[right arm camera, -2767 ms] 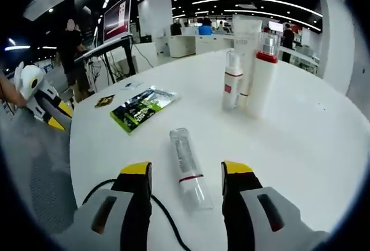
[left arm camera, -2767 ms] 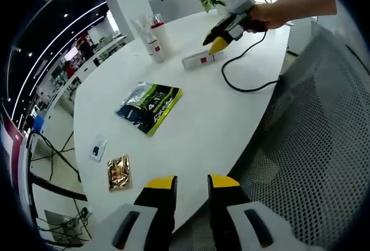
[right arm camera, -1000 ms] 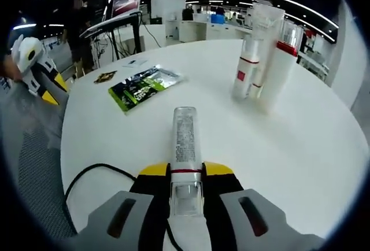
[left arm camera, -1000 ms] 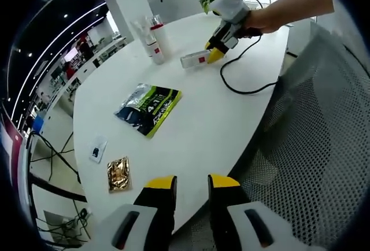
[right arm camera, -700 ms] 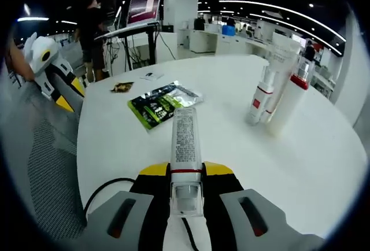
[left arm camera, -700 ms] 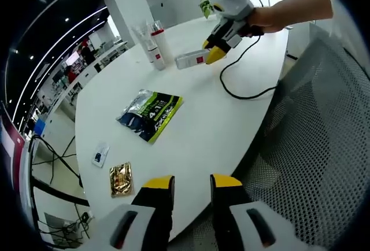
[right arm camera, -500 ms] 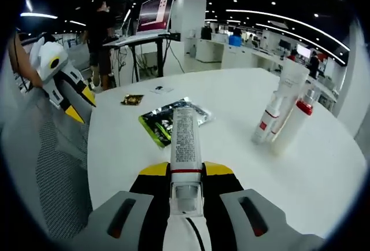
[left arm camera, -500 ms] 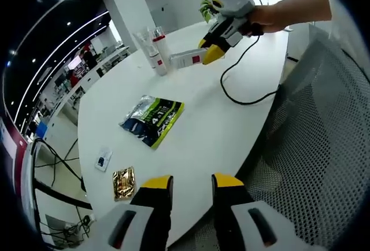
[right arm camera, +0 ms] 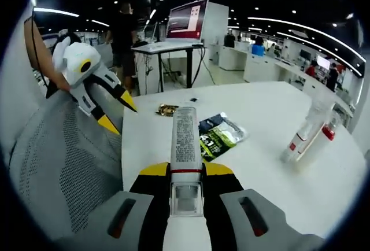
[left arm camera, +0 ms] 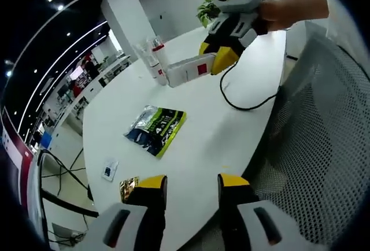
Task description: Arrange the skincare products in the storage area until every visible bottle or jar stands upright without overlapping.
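Lifted off the table (left arm camera: 202, 129) since a second ago, the tube (right arm camera: 185, 141) now rides clear above it, clamped near its cap end between the closed jaws of the right gripper (right arm camera: 186, 173) and lying roughly level, pointing away from the hand. In the left gripper view the same tube (left arm camera: 188, 70) hangs just beside the standing bottles (left arm camera: 155, 60), on the side away from the green packet (left arm camera: 156, 129). The left gripper (left arm camera: 191, 183) hovers with jaws apart and nothing between them, over the table edge nearest the mesh chair (left arm camera: 324, 141), well apart from the bottles. The risk lies in the set-down: the tube must be turned upright, and a tilted or hurried release beside the bottles (right arm camera: 309, 129) could topple it or knock them over. Held near one end, the tube may also swing in the jaws, though how firm the grip is cannot be judged from these views.
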A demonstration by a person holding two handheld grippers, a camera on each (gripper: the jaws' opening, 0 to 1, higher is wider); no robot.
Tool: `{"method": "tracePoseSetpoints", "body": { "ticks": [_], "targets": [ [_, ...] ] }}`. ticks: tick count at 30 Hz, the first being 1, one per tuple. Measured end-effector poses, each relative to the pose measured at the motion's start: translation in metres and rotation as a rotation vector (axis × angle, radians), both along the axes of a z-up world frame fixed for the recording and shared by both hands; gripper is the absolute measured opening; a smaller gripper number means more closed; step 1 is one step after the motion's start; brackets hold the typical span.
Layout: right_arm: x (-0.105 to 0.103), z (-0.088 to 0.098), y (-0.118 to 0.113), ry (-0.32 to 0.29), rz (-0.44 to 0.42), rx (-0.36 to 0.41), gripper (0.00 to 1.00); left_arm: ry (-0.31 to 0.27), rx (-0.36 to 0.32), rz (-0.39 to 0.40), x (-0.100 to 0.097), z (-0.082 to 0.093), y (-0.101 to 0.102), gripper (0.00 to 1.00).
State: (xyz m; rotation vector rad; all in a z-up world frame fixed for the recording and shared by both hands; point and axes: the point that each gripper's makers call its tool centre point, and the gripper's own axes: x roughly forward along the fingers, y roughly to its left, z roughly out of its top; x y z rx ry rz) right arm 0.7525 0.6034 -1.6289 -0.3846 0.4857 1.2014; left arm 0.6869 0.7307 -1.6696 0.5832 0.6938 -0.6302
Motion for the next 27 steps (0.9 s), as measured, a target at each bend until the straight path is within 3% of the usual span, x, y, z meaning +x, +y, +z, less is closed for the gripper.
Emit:
{"method": "tracePoseSetpoints", "body": {
  "ticks": [6, 9, 19, 22, 27],
  "targets": [
    [-0.010, -0.001, 0.009, 0.000, 0.061, -0.026, 0.18, -0.040, -0.014, -0.022, 0.003, 0.013, -0.009, 0.37],
    [-0.016, -0.002, 0.012, -0.004, 0.107, -0.055, 0.18, -0.064, -0.092, 0.009, 0.006, 0.027, -0.023, 0.38],
    [-0.031, -0.022, 0.009, -0.042, 0.233, -0.191, 0.18, -0.111, -0.086, -0.013, 0.005, 0.036, -0.049, 0.40],
    [-0.035, -0.028, 0.008, -0.052, 0.261, -0.231, 0.18, -0.137, -0.084, 0.005, 0.009, 0.036, -0.049, 0.64],
    [-0.044, -0.031, 0.011, -0.050, 0.306, -0.245, 0.18, -0.137, -0.080, 0.005, 0.007, 0.035, -0.050, 0.64]
  ]
}}
